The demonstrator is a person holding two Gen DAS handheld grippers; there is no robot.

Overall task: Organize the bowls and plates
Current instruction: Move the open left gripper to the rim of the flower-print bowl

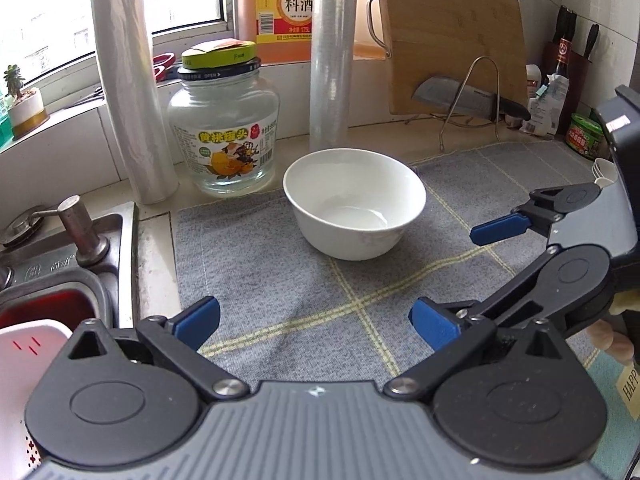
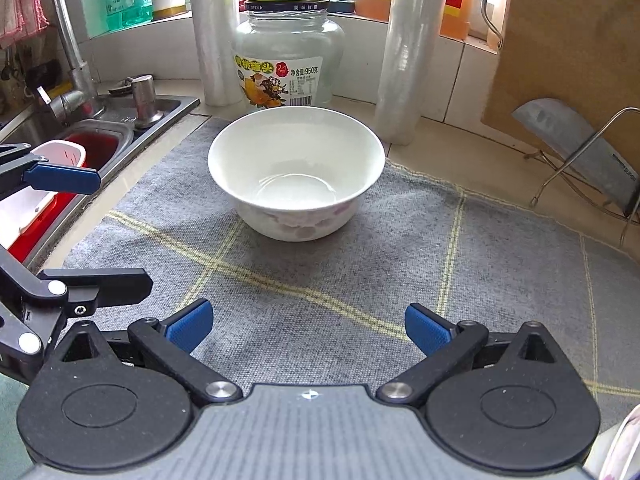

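**One bowl on the mat, both grippers empty**

One white bowl (image 2: 296,172) stands upright at the centre of our right wrist frame, on the grey checked mat (image 2: 320,280). In the left wrist view it sits just above centre. We can see nothing inside it. Faint pinkish flowers mark its outer wall.

Our left gripper (image 1: 316,324) is spread wide and holds nothing, its blue pads apart over bare mat in the lower part of the frame. Our right gripper (image 2: 308,326) is just as wide and just as empty, and the bowl lies ahead of it, apart from both pads.

We judge the rim to be the risk. It is smooth and flared, so a shallow or off-centre pinch could let the bowl slip or tip. The glass jar (image 2: 288,52) stands just behind the bowl, upper centre, lidded and apparently empty, flanked by two rolls of cling film (image 2: 404,48). A push from the front could slide the bowl into them. Our two grippers are also near one another, and could collide if both reach in together.

At the left of the frame, the sink (image 2: 132,136) holds a red basin with a white basket.
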